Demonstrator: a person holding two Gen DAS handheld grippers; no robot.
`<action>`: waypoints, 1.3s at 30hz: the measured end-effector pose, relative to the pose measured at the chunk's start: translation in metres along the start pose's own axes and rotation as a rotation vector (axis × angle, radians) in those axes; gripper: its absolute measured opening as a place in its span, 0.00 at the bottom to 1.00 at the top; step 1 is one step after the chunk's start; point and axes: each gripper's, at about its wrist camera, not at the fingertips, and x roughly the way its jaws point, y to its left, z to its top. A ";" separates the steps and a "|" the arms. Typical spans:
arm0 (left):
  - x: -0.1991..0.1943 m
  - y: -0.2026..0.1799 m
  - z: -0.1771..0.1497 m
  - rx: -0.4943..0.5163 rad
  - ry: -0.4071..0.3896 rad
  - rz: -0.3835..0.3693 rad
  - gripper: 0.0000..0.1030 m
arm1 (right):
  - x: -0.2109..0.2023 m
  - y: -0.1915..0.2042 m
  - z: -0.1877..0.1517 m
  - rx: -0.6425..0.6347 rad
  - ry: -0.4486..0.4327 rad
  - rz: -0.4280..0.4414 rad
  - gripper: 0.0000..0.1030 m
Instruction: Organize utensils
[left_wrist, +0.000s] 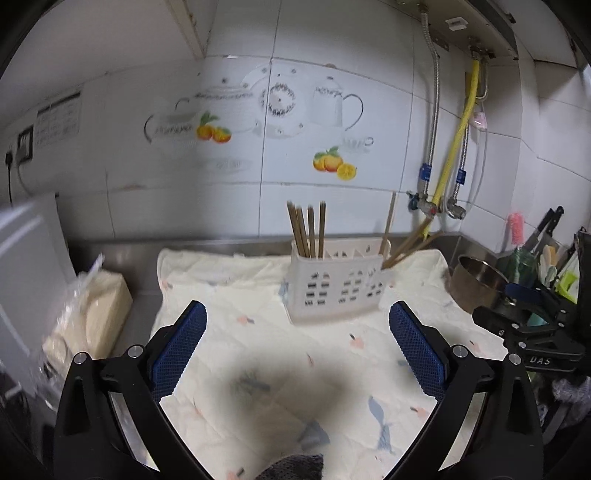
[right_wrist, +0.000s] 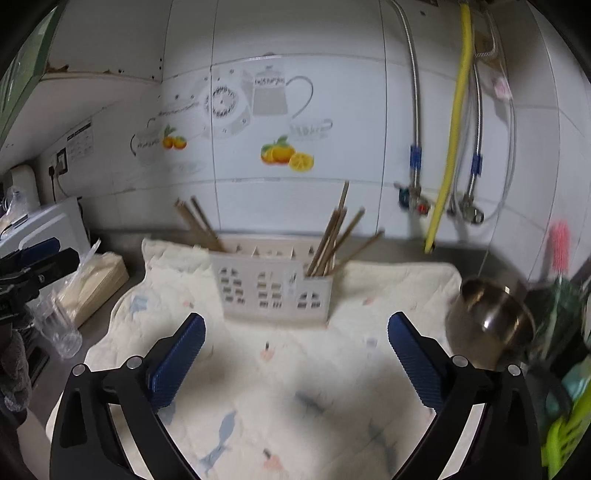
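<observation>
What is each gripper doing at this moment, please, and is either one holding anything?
Left gripper: open, holding nothing, above the cloth.
Right gripper: open, holding nothing, facing the utensil holder.

White letters "DAS" stand on the black body of the right gripper (left_wrist: 532, 317), seen in the left wrist view right of the white perforated plastic utensil caddy (left_wrist: 338, 286); the white wall notice (left_wrist: 59, 120) left of it is too blurred to read.

We see a white perforated plastic utensil caddy (left_wrist: 334, 286) standing upright on the cloth, brown wooden chopsticks (left_wrist: 307, 230) bunched in its left end compartment, more chopsticks (right_wrist: 332, 240) leaning in the right one.
</observation>
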 end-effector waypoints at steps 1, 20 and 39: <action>0.000 -0.001 -0.004 0.000 0.004 0.000 0.95 | -0.001 0.001 -0.006 0.003 0.007 -0.003 0.93; -0.014 -0.024 -0.054 0.044 0.063 0.029 0.95 | -0.025 0.003 -0.046 0.008 0.034 0.041 0.93; -0.010 -0.023 -0.055 0.012 0.075 0.050 0.95 | -0.029 -0.002 -0.054 0.017 0.038 0.047 0.93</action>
